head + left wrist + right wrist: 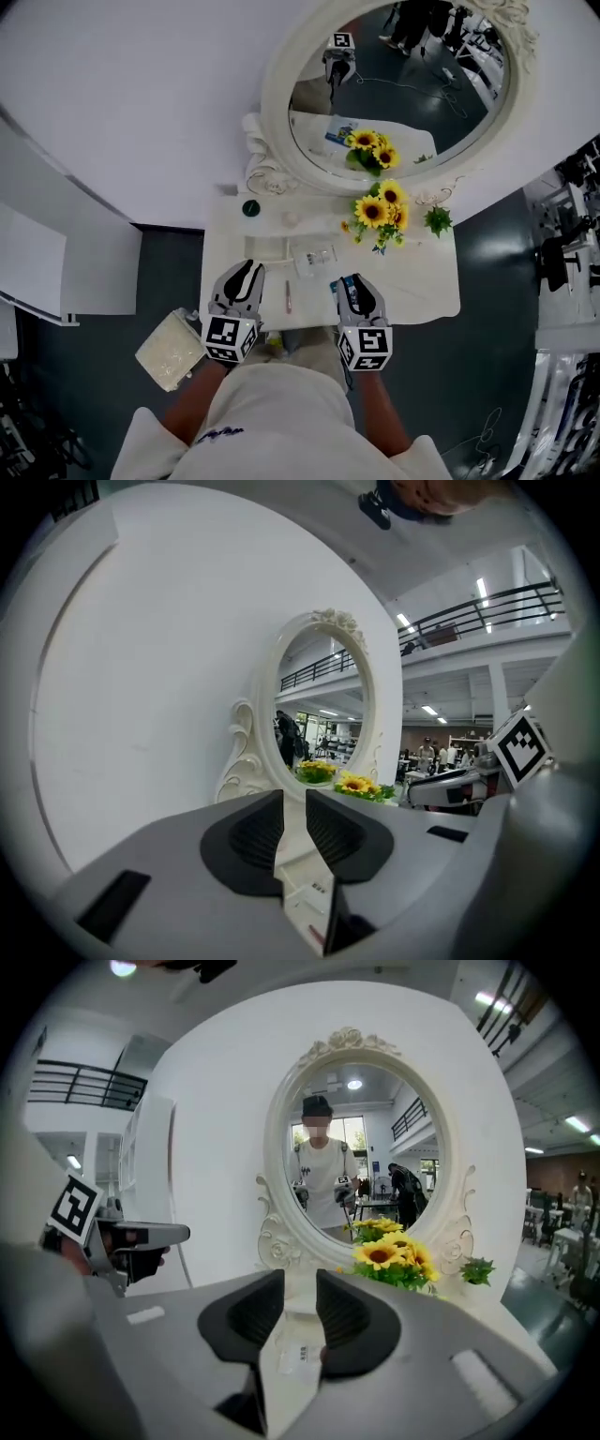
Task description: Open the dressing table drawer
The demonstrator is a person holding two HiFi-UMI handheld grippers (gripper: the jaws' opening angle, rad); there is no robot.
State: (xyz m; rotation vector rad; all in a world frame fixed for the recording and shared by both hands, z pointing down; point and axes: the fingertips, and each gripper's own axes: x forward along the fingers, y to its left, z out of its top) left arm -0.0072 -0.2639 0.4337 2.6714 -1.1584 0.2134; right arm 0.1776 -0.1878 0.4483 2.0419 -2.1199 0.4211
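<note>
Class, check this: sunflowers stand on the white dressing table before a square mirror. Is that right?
No: the mirror is oval, not square, as the right gripper view shows. The sunflowers do stand on the white dressing table before it.

Big oval mirror (274, 89) in a curly white frame. Right in front of it there's a bunch of sunflowers (380, 211), doubled up in the glass, with a little green sprig (437, 221) just to their right. Off to the left of the flowers sits a small dark green round thing (250, 208), and nearer the front a clear packet (314, 258) lies with a thin pen-like stick (288, 297) just beside it. Down on the dark floor (169, 272) at the left there's a beige textured cushion (172, 349).
</note>
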